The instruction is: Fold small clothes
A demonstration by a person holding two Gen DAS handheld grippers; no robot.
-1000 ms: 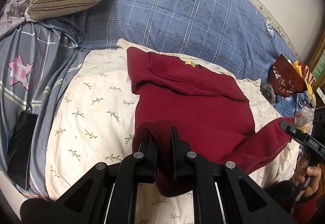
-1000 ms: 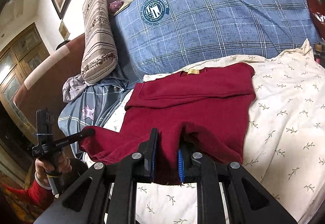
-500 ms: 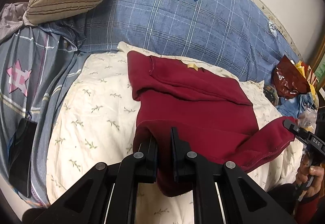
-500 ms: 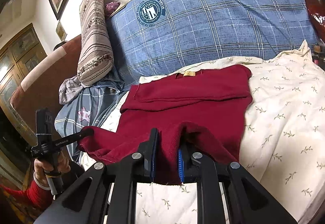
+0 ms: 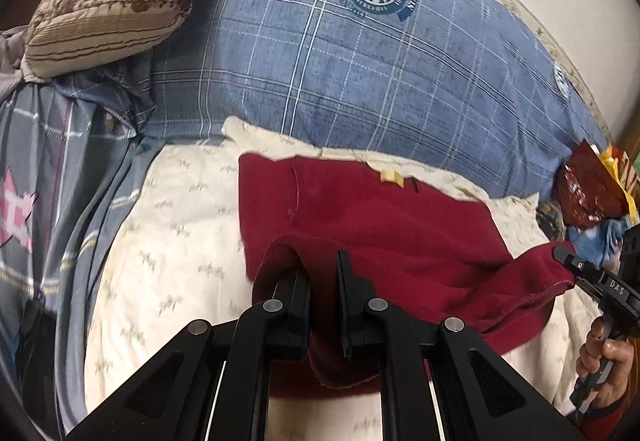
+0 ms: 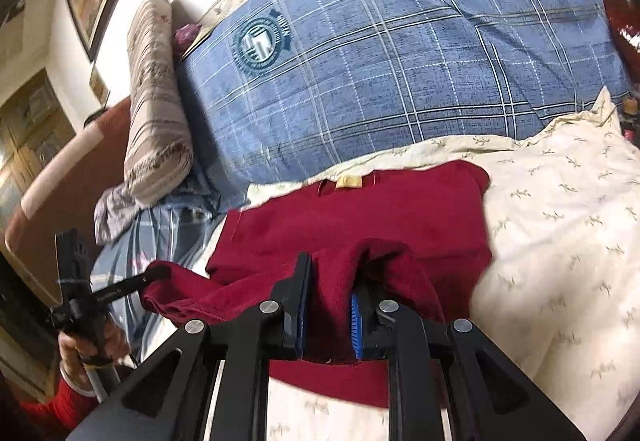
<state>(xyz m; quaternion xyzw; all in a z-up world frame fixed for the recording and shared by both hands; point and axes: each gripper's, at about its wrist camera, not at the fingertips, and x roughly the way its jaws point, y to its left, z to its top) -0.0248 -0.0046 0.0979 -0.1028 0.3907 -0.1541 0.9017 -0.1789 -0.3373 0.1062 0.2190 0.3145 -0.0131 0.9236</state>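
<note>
In the left wrist view, the left gripper at lower centre is clamped on the near hem of the red garment, which lies mid-frame on the cream quilt. In the right wrist view, the right gripper likewise pinches the hem at lower centre; the bottom-to-collar fold seems underway, and next both corners need carrying level toward the collar tag in step
</note>
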